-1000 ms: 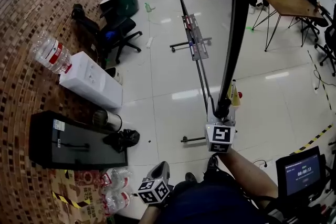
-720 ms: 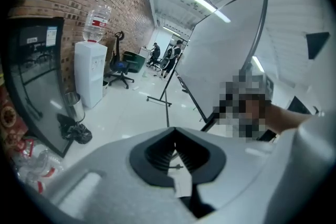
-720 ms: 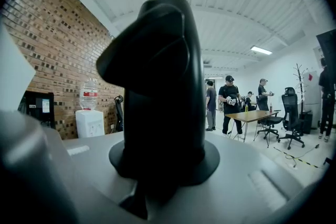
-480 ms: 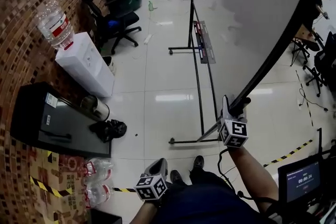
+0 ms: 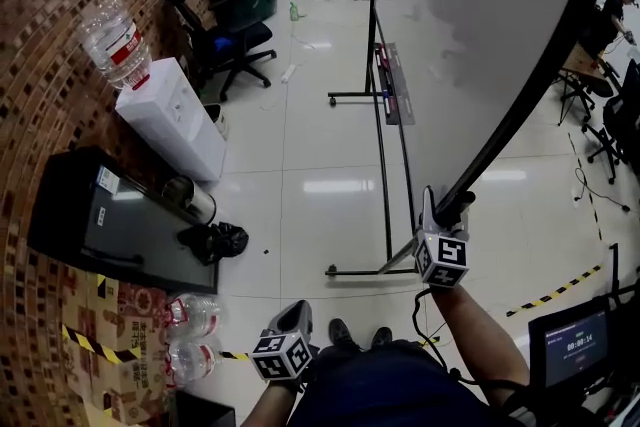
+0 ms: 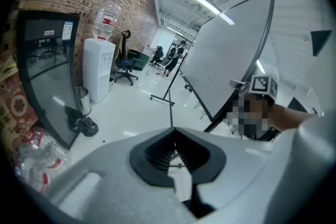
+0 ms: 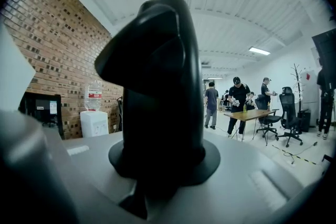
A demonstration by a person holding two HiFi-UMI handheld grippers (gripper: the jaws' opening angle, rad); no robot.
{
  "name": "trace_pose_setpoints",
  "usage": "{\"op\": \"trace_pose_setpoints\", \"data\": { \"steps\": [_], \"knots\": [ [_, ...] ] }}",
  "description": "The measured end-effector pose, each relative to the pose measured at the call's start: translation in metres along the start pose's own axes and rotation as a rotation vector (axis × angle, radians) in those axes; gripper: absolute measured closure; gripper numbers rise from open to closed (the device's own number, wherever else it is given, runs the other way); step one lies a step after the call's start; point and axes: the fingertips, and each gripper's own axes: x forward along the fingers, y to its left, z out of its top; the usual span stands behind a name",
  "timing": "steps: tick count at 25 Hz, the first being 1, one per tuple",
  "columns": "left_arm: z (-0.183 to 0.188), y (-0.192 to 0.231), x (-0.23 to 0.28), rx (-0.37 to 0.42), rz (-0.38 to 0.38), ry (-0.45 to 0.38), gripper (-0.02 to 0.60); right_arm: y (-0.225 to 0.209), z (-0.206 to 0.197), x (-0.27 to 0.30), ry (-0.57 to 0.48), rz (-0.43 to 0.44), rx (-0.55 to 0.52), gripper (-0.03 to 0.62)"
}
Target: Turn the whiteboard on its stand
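Right gripper (image 5: pixel 442 207) is clamping the black lower corner of the whiteboard (image 5: pixel 470 25) frame, just above the near foot of the stand (image 5: pixel 360 269). The whiteboard is now showing its broad grey face, tilting over the stand, where a second ago it was lying nearly edge-on. The panel is swinging on its pivot, and the turn is judged to be well under way but not complete. The stand's feet are sitting flat on the floor. Left gripper (image 6: pixel 172 131) is hanging closed and empty, well short of the stand.
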Motion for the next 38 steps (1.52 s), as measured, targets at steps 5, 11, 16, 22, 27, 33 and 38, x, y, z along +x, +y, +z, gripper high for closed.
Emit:
{"op": "trace_pose_setpoints", "data": {
  "steps": [5,11,16,22,27,33,38],
  "knots": [
    [-0.012,-0.036,-0.008,0.065,-0.001,0.029,0.575,0.028,0.021,-0.010,0.001,0.021,0.058,0.482],
    [-0.033,-0.057,-0.029,0.091,0.026,0.056,0.575,0.030,0.010,-0.018,-0.008,0.007,0.008,0.480],
    [-0.061,-0.043,-0.044,0.051,0.089,0.087,0.575,0.034,0.009,-0.028,-0.005,0.011,0.035,0.480],
    [-0.049,-0.044,-0.039,0.045,0.024,0.033,0.575,0.031,-0.005,-0.043,0.007,0.018,0.017,0.476],
    [-0.053,-0.043,-0.043,0.014,-0.041,0.004,0.575,0.022,0.005,-0.067,-0.005,0.020,0.058,0.476],
    [-0.087,-0.008,-0.061,-0.039,-0.043,0.077,0.575,0.022,-0.001,-0.088,-0.011,0.016,0.003,0.468],
    [-0.090,-0.002,-0.077,-0.034,-0.031,0.075,0.575,0.034,0.000,-0.104,-0.001,0.015,-0.005,0.470]
  ]
}}
